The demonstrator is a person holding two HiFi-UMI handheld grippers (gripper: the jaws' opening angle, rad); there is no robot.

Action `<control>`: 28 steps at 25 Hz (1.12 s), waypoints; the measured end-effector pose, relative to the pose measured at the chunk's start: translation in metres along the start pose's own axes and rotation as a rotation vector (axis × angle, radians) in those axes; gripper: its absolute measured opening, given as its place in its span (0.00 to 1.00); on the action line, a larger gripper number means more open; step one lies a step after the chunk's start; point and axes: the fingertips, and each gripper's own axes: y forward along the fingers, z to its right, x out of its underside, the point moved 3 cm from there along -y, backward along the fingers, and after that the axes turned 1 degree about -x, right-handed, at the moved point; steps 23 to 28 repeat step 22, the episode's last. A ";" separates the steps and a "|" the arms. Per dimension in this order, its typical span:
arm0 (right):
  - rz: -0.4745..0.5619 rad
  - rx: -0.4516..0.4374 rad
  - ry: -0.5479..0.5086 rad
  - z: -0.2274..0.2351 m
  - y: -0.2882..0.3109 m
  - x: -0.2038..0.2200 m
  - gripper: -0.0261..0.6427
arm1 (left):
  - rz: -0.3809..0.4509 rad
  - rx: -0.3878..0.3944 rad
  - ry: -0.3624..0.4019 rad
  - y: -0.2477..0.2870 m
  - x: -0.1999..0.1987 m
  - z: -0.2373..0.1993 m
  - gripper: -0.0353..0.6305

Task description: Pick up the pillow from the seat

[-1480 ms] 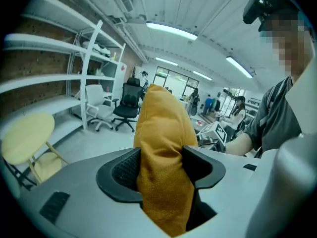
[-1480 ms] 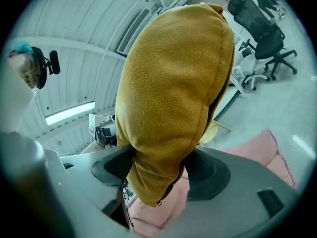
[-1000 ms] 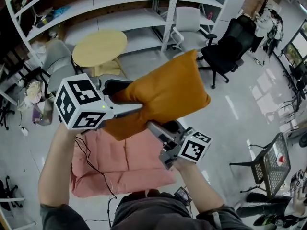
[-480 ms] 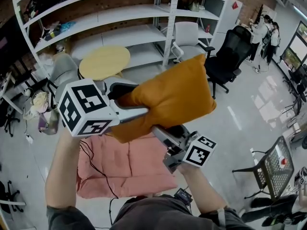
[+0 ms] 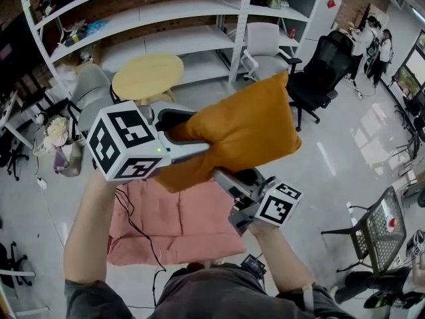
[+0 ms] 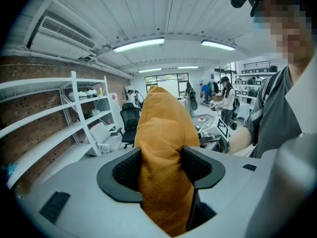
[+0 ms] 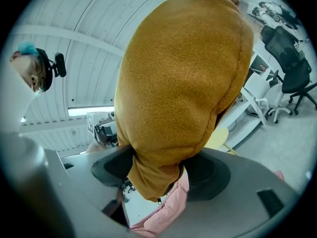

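An orange-brown pillow (image 5: 239, 135) hangs in the air above a pink cushioned seat (image 5: 179, 228), held from two sides. My left gripper (image 5: 182, 138) is shut on its left edge; in the left gripper view the pillow (image 6: 163, 162) is pinched between both black pads (image 6: 126, 170). My right gripper (image 5: 226, 178) is shut on its lower edge; in the right gripper view the pillow (image 7: 183, 88) fills most of the picture, with its zip corner squeezed between the jaws and the pink seat (image 7: 166, 209) showing below.
Ahead stand a round yellow table (image 5: 147, 76), white shelving (image 5: 133, 18), a white chair (image 5: 262, 45) and a black office chair (image 5: 325, 72). A wire chair (image 5: 375, 228) stands at the right. People (image 5: 372, 42) stand at the far right. A black cable (image 5: 136, 238) crosses the pink seat.
Both grippers and the pillow have stayed together while the view shifted slightly; the pillow sits a little higher and further right. Both grips are unchanged.
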 end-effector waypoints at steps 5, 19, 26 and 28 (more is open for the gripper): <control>-0.011 0.011 0.013 0.006 -0.004 0.006 0.53 | -0.003 0.006 -0.022 0.007 0.008 0.001 0.46; -0.021 0.025 0.031 0.010 -0.002 0.009 0.53 | -0.018 0.016 -0.039 0.010 0.012 -0.002 0.46; -0.022 0.026 0.036 0.012 -0.004 0.012 0.53 | -0.026 0.018 -0.044 0.014 0.015 0.000 0.46; -0.022 0.026 0.036 0.012 -0.004 0.012 0.53 | -0.026 0.018 -0.044 0.014 0.015 0.000 0.46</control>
